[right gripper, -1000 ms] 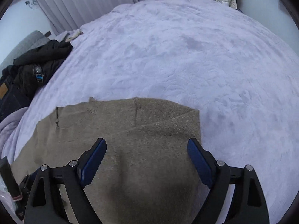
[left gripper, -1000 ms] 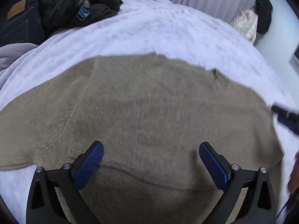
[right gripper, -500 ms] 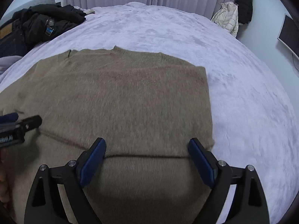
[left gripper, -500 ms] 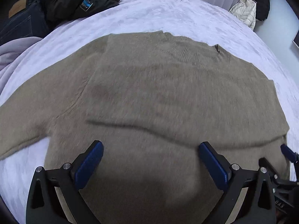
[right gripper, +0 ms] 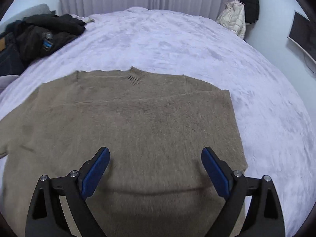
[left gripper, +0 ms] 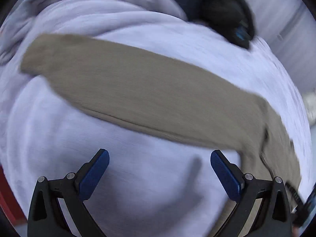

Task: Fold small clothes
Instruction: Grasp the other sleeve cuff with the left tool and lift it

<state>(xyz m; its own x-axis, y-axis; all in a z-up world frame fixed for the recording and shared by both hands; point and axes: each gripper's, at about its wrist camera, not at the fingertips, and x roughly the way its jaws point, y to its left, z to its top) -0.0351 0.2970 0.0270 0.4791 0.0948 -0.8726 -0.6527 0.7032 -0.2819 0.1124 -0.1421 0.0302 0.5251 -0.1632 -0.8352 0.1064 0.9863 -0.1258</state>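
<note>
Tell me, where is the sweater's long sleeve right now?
In the left wrist view, the tan knit sweater's sleeve stretches flat across the lavender plush bedspread, just beyond the open left gripper, its cuff toward the upper left.

One sweater (right gripper: 138,122), two tongs (right gripper: 155,156)

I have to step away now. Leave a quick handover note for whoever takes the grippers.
Left gripper: open, empty, above bare bedspread just short of the spread-out sleeve.
Right gripper: open, empty, above the sweater body.
Sweater lies flat on the bed, neck at the far edge. The right side looks already folded in, with a straight edge; the left sleeve is still out.
Left: fold that sleeve in, then fold the body up.
Dark clothes are piled at the far left, apart from the sweater.
</note>
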